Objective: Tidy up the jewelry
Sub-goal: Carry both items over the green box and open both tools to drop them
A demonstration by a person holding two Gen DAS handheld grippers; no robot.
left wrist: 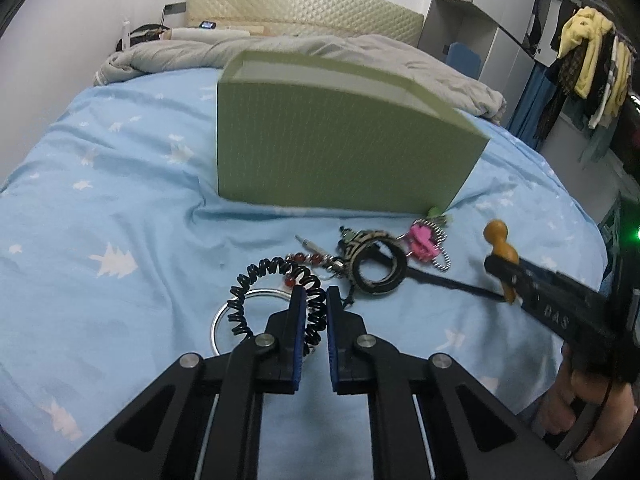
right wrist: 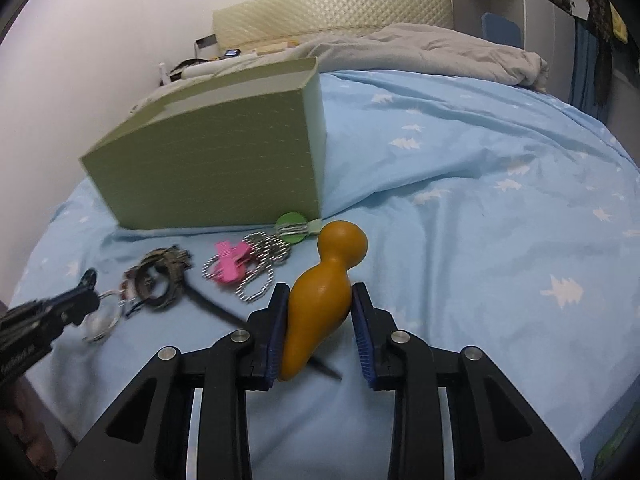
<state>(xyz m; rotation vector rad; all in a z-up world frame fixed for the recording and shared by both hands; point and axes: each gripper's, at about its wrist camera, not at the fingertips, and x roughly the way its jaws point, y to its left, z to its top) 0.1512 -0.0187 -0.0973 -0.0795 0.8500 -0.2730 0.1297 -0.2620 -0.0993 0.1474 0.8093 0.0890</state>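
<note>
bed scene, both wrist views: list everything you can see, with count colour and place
box: 1, green, open-topped, on the sheet behind the jewelry
bed sheet: 1, light blue with white trees
duvet: 1, grey, bunched near the headboard
gourd pendant: 1, amber, between the right jaws
coil bracelet: 1, black, at the left jaws
metal bangle: 1, silver, under the coil
patterned bangles: about 2, dark, centre
pink clip: 1, beside ball chains
left hand-held gripper: black, blue pads
right hand-held gripper: black, blue pads

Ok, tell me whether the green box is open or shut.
Open: the green box has no lid, and pale inner walls show along its top edge. Its contents cannot be seen.
</note>
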